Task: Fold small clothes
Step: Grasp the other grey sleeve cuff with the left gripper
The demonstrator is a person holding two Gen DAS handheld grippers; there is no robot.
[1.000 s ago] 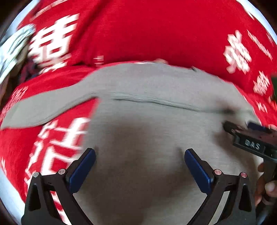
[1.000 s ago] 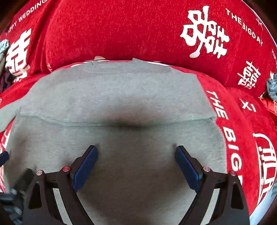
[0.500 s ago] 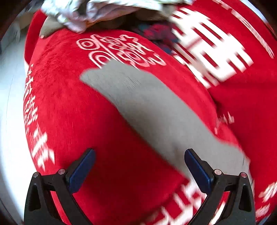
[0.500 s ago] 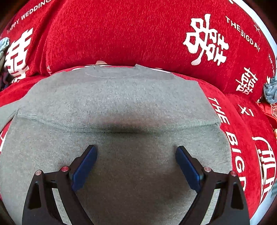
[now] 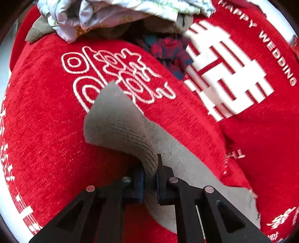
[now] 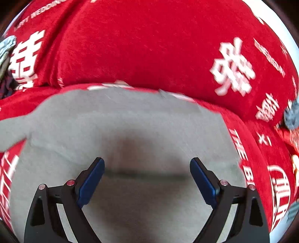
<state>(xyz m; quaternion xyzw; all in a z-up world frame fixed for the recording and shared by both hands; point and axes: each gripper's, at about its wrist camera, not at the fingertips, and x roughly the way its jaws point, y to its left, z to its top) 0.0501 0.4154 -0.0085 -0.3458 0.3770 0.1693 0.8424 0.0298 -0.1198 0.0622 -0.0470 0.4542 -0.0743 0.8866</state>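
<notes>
A small grey sweater (image 6: 130,127) lies flat on a red cloth, its lower part folded up over the body. Its left sleeve (image 5: 119,119) stretches out over the red cloth. My left gripper (image 5: 149,179) is shut on the ribbed cuff of that sleeve, and the cuff end curls up above the fingers. My right gripper (image 6: 146,177) is open and empty, hovering over the folded body of the sweater, fingers apart on either side of the fold's shadow.
The red cloth (image 5: 46,130) with white lettering covers a cushioned seat and backrest (image 6: 140,46). A pile of other clothes (image 5: 112,16) lies at the far left end, with a plaid garment (image 5: 168,52) beside it. A grey item (image 6: 291,114) sits at the right.
My left gripper swung left from the sweater body to the sleeve and closed on its cuff. My right gripper stayed open over the body, shifting slightly.
</notes>
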